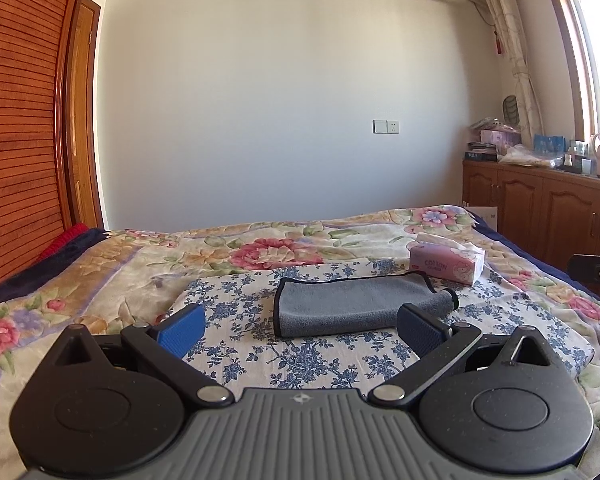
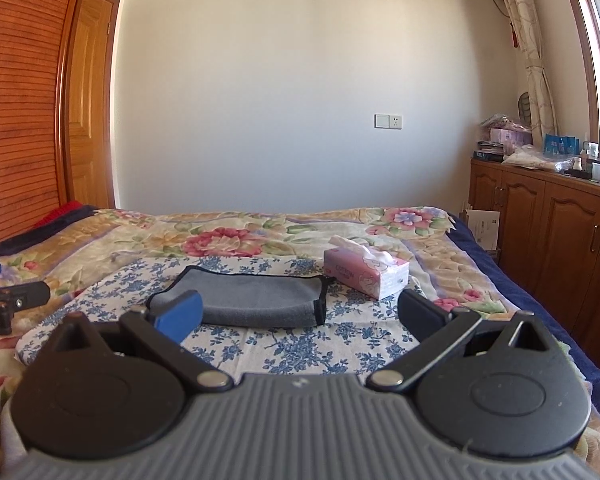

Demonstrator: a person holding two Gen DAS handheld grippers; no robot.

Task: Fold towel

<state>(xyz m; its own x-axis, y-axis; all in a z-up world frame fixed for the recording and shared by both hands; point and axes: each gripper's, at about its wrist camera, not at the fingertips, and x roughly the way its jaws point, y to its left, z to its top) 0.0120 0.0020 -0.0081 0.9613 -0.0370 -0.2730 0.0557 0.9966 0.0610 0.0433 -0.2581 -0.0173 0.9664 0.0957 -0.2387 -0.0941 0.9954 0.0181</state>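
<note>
A grey towel [image 1: 352, 306] with black trim lies folded flat on a blue-flowered white cloth [image 1: 300, 356] on the bed; it also shows in the right wrist view [image 2: 256, 298]. My left gripper [image 1: 300, 326] is open and empty, held just short of the towel's near edge. My right gripper [image 2: 300, 314] is open and empty, also just short of the towel. The left gripper's body shows at the left edge of the right wrist view [image 2: 8, 304]. The right gripper's body shows at the right edge of the left wrist view [image 1: 596, 274].
A pink tissue box [image 1: 446, 260] stands behind the towel to the right, also in the right wrist view [image 2: 366, 272]. A floral quilt [image 1: 100, 280] covers the bed. Wooden cabinets [image 2: 548, 232] stand along the right, a slatted wardrobe [image 1: 16, 160] on the left.
</note>
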